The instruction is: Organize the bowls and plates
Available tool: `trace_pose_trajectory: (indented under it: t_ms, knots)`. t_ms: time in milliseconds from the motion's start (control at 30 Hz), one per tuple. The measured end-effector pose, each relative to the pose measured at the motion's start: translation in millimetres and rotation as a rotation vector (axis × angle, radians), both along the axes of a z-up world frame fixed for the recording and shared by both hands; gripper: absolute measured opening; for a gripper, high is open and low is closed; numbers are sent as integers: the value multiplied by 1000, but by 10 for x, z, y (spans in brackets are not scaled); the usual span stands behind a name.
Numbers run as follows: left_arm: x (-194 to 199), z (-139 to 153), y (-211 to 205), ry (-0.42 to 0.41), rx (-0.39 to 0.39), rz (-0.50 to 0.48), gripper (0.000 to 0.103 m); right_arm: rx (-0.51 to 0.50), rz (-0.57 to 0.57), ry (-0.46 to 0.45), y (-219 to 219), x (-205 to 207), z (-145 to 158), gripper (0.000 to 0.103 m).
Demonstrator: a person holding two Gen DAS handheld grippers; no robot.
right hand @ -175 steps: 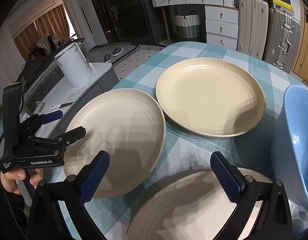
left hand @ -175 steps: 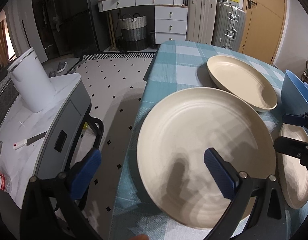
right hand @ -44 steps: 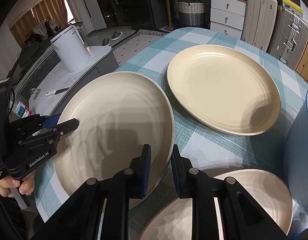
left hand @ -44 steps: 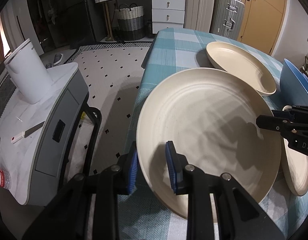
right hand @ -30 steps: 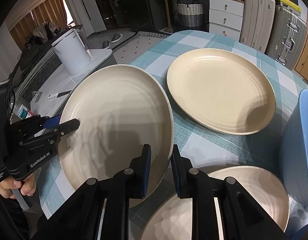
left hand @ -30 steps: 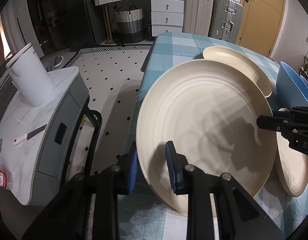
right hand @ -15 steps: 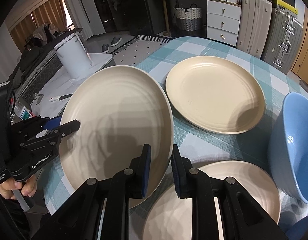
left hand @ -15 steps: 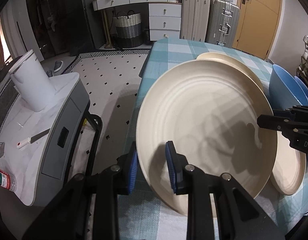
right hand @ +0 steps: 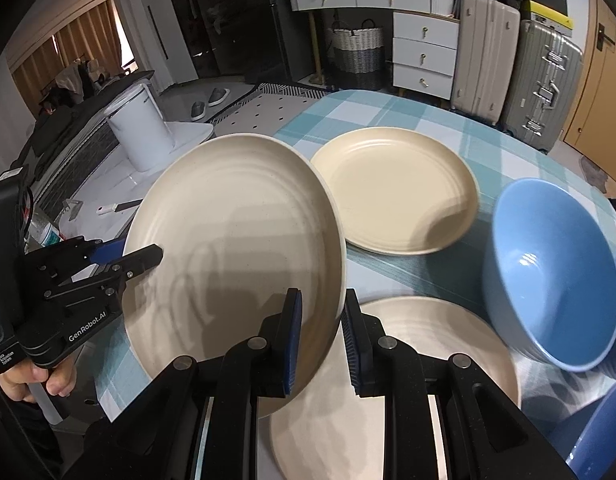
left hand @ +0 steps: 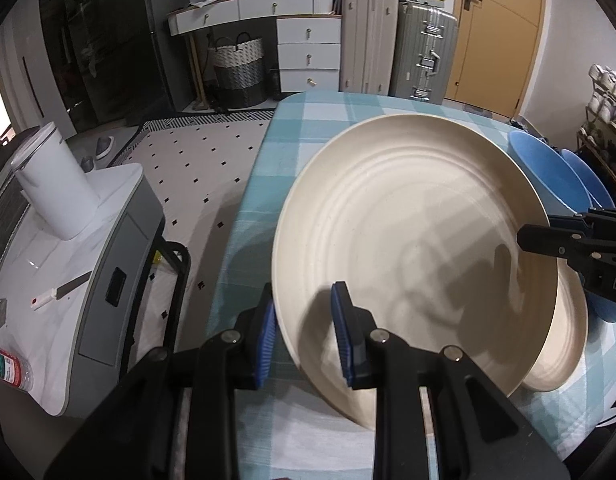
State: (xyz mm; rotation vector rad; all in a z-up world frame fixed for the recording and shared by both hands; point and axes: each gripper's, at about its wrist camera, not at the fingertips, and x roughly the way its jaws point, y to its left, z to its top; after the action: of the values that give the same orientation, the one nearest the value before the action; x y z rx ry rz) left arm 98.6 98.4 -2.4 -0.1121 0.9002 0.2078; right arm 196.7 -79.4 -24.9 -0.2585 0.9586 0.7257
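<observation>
A large cream plate (left hand: 408,248) hangs tilted above the checked tablecloth, held at opposite rims by both grippers. My left gripper (left hand: 303,320) is shut on its left rim and also shows in the right wrist view (right hand: 139,256). My right gripper (right hand: 322,320) is shut on the right rim of the same plate (right hand: 235,240) and appears at the right of the left wrist view (left hand: 548,240). Two more cream plates lie on the table, one far (right hand: 396,188) and one near (right hand: 428,360). A blue bowl (right hand: 556,272) stands at the right.
Another blue bowl (right hand: 600,432) sits at the lower right corner. Left of the table's edge (left hand: 243,216) stands a grey and white cart (left hand: 107,264) with a white kettle (left hand: 55,184). Suitcases (left hand: 424,52) and white drawers (left hand: 308,56) line the far wall.
Both grippers have risen with the cream plate, which now hangs higher above the cloth. In the left wrist view it now hides the far plate.
</observation>
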Motion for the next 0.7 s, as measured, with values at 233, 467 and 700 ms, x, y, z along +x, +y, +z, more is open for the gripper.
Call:
trace_pose_trajectory:
  t_ms: [233, 467, 700]
  knots:
    - [8, 87, -221, -10, 11, -34, 25, 4, -33, -9, -248, -76, 79, 20]
    - [5, 148, -427, -20, 13, -63, 25, 13, -67, -20, -499, -163, 165, 20]
    - [25, 155, -614, -18, 16, -91, 25, 16, -94, -17, -715, -210, 198, 20]
